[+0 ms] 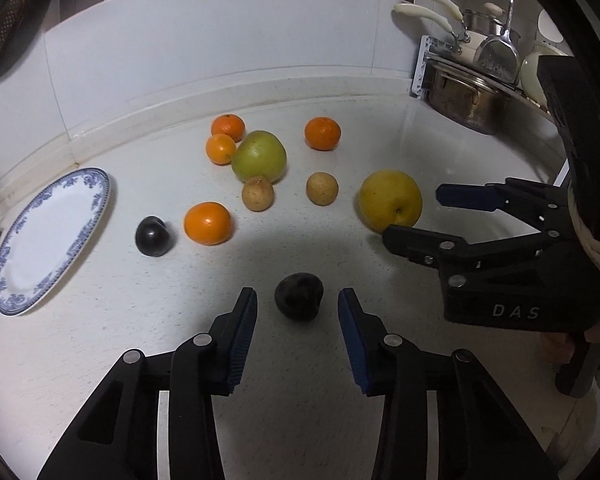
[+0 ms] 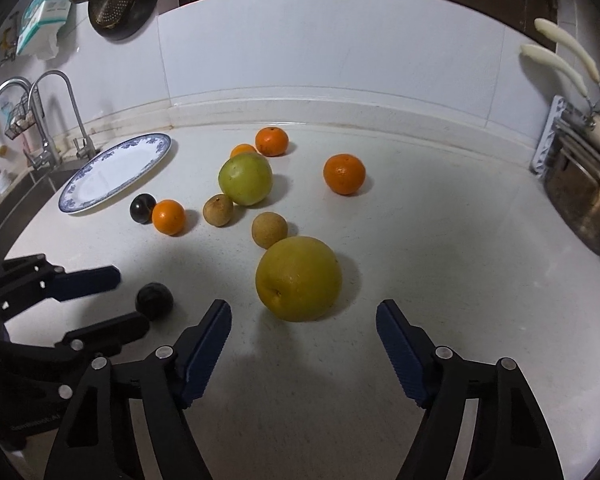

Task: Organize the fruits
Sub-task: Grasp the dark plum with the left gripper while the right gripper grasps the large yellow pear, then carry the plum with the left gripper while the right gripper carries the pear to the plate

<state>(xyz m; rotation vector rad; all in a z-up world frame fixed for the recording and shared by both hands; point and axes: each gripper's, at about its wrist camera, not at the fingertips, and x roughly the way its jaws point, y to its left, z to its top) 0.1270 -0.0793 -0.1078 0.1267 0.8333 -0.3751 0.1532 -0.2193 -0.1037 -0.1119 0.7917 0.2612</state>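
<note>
on the desk [image 1: 300,248], left tool [image 1: 298,312] brackets a dark plum [image 1: 299,296], pads apart, not touching. right tool [image 2: 304,320] gapes wide just short of the yellow pear [image 2: 299,278].

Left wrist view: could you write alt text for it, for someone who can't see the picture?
The left gripper hangs open around a dark plum on a white counter, its blue pads not touching it. Beyond lie oranges, two small brown fruits, a green apple and another plum, with a blue-rimmed plate at left. At right, the right gripper reaches toward a yellow pear.
</note>
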